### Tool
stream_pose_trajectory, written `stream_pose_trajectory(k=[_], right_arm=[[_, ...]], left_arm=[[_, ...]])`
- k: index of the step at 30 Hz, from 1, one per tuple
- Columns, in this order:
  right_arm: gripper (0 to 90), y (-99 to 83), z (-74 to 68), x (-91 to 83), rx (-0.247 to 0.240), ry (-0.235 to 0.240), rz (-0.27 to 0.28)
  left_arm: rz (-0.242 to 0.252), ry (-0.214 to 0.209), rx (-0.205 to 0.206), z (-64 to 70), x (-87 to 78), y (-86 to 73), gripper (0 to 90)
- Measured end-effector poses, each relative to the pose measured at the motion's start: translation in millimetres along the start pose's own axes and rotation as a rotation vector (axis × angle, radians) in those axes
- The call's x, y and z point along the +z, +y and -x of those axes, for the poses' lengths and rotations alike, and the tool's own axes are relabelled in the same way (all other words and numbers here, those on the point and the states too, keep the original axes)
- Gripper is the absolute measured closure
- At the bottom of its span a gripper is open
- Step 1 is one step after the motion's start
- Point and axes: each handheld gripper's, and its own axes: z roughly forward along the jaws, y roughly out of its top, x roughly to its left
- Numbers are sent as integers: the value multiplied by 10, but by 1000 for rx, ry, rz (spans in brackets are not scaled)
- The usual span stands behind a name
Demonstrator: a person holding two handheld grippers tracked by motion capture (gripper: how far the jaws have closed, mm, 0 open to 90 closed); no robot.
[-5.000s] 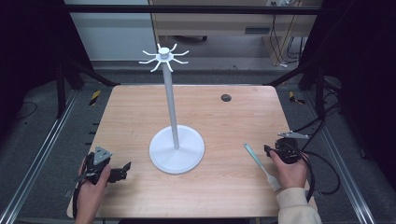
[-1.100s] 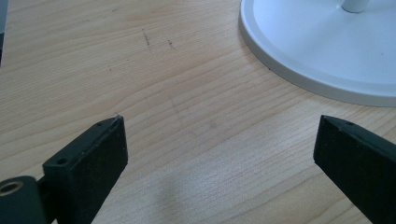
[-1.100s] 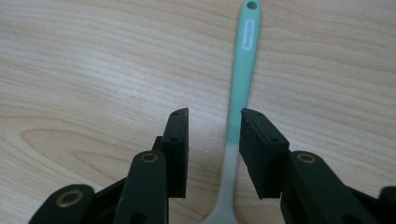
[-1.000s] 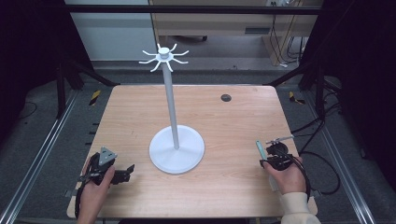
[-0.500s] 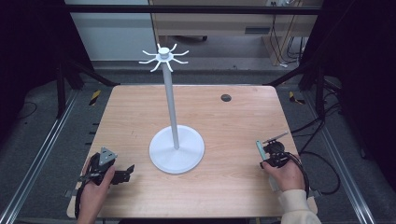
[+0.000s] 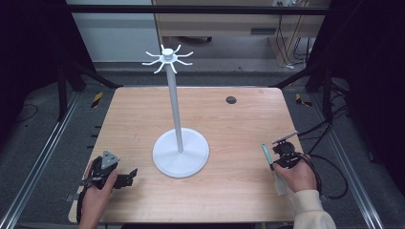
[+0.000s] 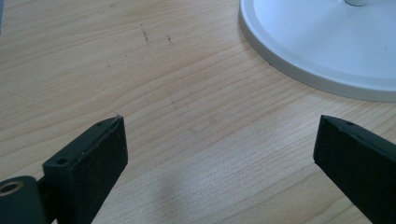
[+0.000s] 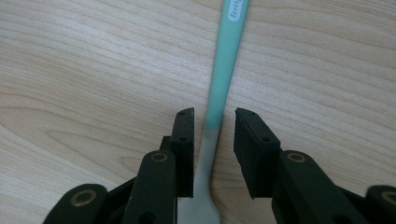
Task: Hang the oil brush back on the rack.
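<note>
A utensil with a pale green handle [image 6: 265, 153] and a grey blade [image 6: 280, 186] lies flat on the wooden table [image 6: 239, 124] near its right edge. My right gripper [image 6: 274, 161] is down over it. In the right gripper view the handle [image 8: 224, 70] runs up between the two jaws, which stand close on either side with thin gaps, so my right gripper [image 8: 214, 126] is narrowly open. My left gripper [image 6: 130, 177] rests at the front left, wide open over bare wood [image 7: 219, 154]. A white stand's round base [image 6: 180, 155] [image 7: 327, 46] sits mid-table.
The stand's thin pole [image 6: 174, 105] rises to a crown of white hooks [image 6: 167, 58]. A small dark round cap [image 6: 231, 99] sits in the tabletop at the back right. A black cable [image 6: 329, 167] trails off the right edge, near the metal rails.
Five seconds ago my right gripper was beside the utensil; it has since settled over the handle with the jaws around it. My left hand slid slightly toward the front edge.
</note>
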Motion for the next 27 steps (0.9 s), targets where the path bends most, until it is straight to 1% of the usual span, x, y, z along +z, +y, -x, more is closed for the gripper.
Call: stream_pose_trajectory(k=[3, 7, 12, 19, 23, 27], right_arm=[[693, 19, 1, 28, -9, 6, -20], [694, 26, 21, 65, -8, 1, -37], [714, 35, 52, 112, -3, 14, -46], [749, 59, 42, 156, -6, 31, -56], [775, 72, 32, 160, -12, 19, -61], [782, 73, 22, 159, -12, 11, -64]], left_arm=[[-1, -1, 1, -2, -2, -1, 26], [-1, 0, 1, -7, -5, -2, 26], [-3, -5, 4, 5, 7, 3, 26], [-4, 1, 5, -1, 4, 2, 26], [-6, 0, 7, 1, 6, 3, 26], [-7, 0, 7, 2, 7, 3, 26]])
